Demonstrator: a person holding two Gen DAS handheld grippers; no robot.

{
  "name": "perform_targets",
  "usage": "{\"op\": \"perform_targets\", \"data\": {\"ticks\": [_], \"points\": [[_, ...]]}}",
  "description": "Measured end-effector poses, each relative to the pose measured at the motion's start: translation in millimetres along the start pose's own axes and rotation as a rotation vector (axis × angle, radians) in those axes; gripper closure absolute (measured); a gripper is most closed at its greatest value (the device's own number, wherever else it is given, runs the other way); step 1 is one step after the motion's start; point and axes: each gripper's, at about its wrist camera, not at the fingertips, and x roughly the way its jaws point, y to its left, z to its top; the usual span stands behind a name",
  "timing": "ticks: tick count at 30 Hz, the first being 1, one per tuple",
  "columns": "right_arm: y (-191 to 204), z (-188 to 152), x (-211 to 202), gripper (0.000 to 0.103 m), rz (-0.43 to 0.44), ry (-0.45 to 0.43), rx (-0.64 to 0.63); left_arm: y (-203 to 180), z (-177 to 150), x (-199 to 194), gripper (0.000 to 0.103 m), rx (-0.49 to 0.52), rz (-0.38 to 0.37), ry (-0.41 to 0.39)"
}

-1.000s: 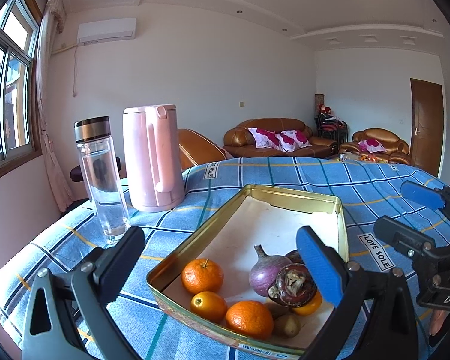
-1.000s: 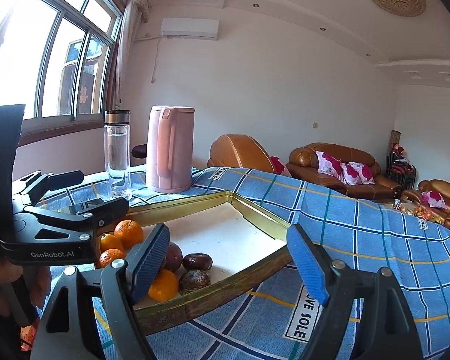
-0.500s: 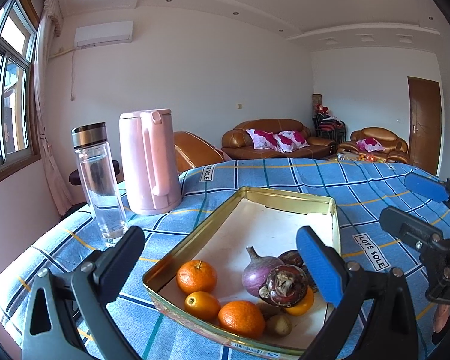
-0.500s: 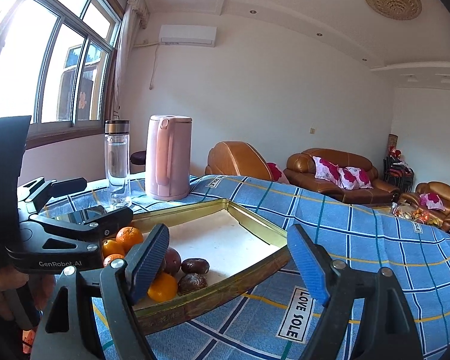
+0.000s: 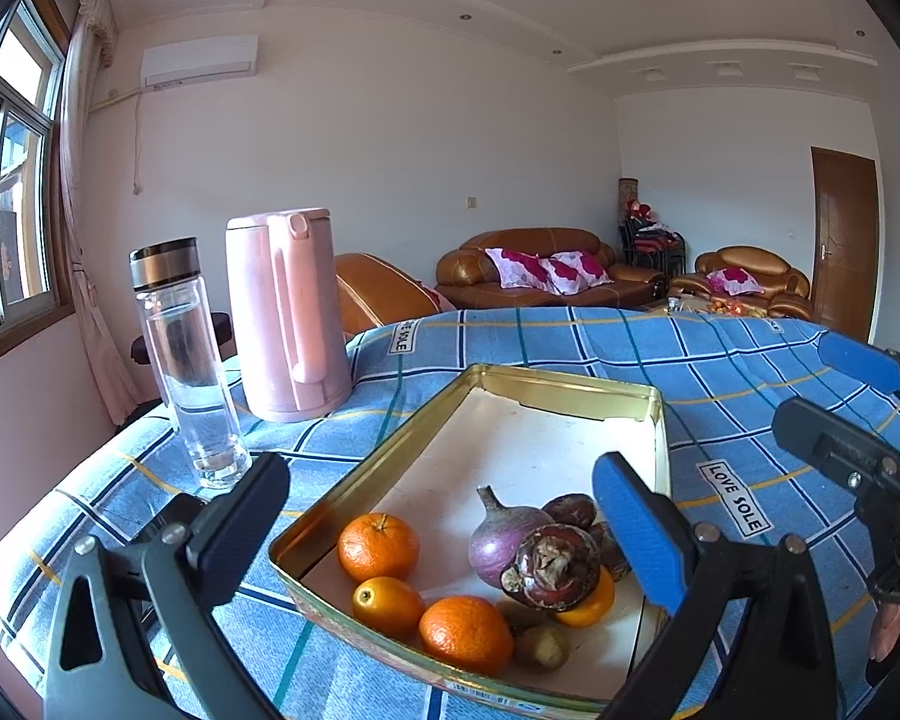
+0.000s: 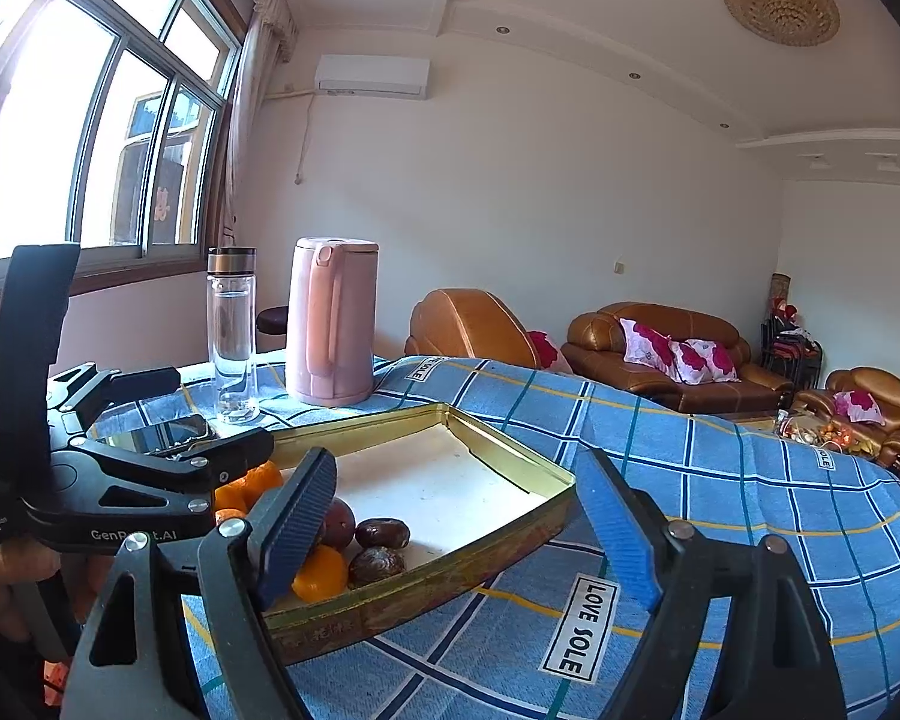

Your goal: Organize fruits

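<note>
A gold tin tray (image 5: 564, 375) lies on the blue checked tablecloth, with fruit heaped at its near end. There are two oranges (image 5: 378, 546), a small kumquat (image 5: 387, 606), a purple bulb (image 5: 501, 543), dark wrinkled fruits (image 5: 552, 564) and a brownish kiwi-like one (image 5: 543, 648). My left gripper (image 5: 444, 516) is open just in front of the tray's near end and holds nothing. My right gripper (image 6: 456, 525) is open and empty beside the tray's (image 6: 510, 450) right corner. The fruits (image 6: 381, 531) show past its left finger. Each gripper appears in the other's view: right gripper (image 5: 846, 396), left gripper (image 6: 198, 420).
A pink kettle (image 5: 285, 312) and a clear water bottle (image 5: 189, 360) stand at the table's far left. The far half of the tray is bare white. Blue cloth stretches right of the tray. A hand (image 6: 6, 582) holds the left gripper. Brown sofas stand behind the table.
Both views have drifted only slightly. The fruit lies as before and both grippers are as wide as they were.
</note>
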Motion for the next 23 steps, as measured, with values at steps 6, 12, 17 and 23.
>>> {"op": "perform_targets", "data": {"ticks": [6,12,17,23], "points": [[-5.2,0.2,-2.9,0.019,-0.011,-0.007,0.008,-4.4,0.8,1.8,0.000,0.004,-0.009,0.011],[-7.7,-1.4,-4.2,0.019,-0.017,-0.008,0.011,-10.8,1.2,-1.1,0.000,0.023,-0.014,-0.007],[-7.9,-4.6,-3.3,0.019,-0.018,-0.003,0.017,-12.9,0.8,-5.6,0.000,0.031,-0.015,-0.031],[-10.8,-7.5,-4.7,0.019,-0.018,0.003,0.017,-19.0,0.6,-9.2,0.000,0.045,-0.034,-0.034]]}}
